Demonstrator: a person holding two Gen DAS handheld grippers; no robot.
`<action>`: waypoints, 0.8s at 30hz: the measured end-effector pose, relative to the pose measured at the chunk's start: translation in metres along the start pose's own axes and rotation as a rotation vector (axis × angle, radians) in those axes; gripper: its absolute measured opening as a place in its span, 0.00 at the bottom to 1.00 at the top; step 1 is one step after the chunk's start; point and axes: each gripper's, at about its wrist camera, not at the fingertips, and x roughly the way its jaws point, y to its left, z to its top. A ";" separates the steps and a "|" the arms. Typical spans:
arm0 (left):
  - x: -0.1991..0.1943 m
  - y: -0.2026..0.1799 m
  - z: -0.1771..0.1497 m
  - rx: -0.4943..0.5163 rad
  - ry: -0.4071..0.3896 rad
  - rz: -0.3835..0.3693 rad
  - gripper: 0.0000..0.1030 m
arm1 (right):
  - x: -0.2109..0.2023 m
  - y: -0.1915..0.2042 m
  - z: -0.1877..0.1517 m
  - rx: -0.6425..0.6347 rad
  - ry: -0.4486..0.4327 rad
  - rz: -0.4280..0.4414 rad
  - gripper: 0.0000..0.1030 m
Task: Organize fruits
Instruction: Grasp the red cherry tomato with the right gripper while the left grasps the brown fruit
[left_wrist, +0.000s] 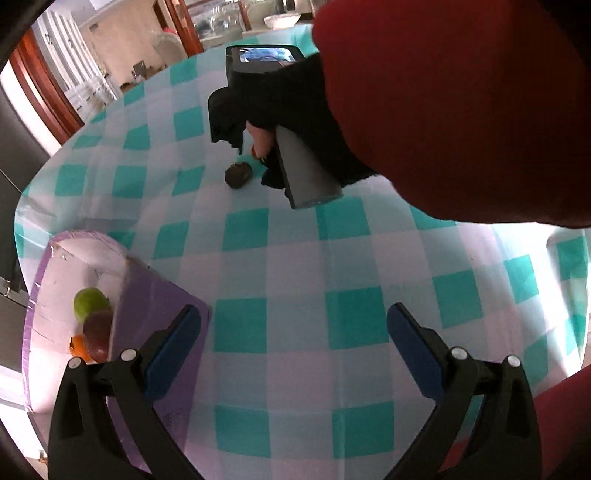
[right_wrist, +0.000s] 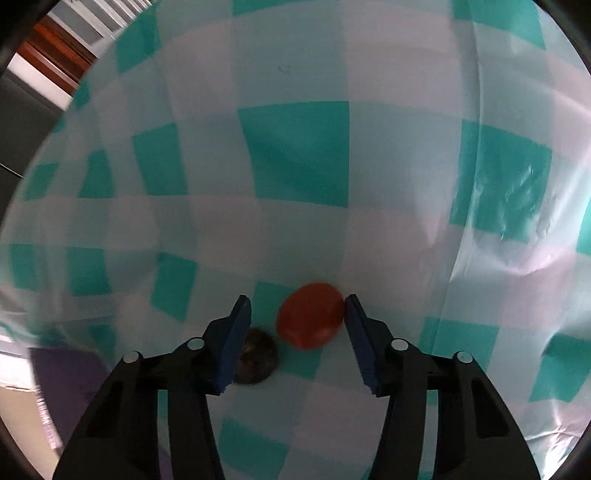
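My right gripper (right_wrist: 297, 306) is open low over the checked tablecloth, its jaws around a red tomato-like fruit (right_wrist: 310, 315) that touches the right pad (right_wrist: 356, 332). A dark brown round fruit (right_wrist: 256, 356) lies beside the left pad, also seen in the left wrist view (left_wrist: 239, 173). My left gripper (left_wrist: 293, 325) is open and empty above the table next to a purple box (left_wrist: 155, 295). The box holds a green fruit (left_wrist: 90, 302), a reddish fruit (left_wrist: 98, 332) and an orange one (left_wrist: 79, 347).
The round table (left_wrist: 332, 258) has a teal and white checked cloth; its edge curves along the left. The right hand tool and a red sleeve (left_wrist: 443, 110) fill the upper right of the left wrist view. Cabinets and dishes stand behind the table.
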 end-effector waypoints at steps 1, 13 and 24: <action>0.002 0.001 0.001 0.002 0.003 0.003 0.98 | 0.001 0.002 -0.001 -0.013 -0.007 -0.021 0.37; 0.021 0.001 0.034 -0.002 -0.006 -0.064 0.98 | -0.029 -0.028 -0.031 -0.194 -0.048 0.149 0.33; 0.120 0.052 0.117 -0.354 0.036 -0.057 0.98 | -0.064 -0.128 -0.060 -0.214 -0.144 0.147 0.33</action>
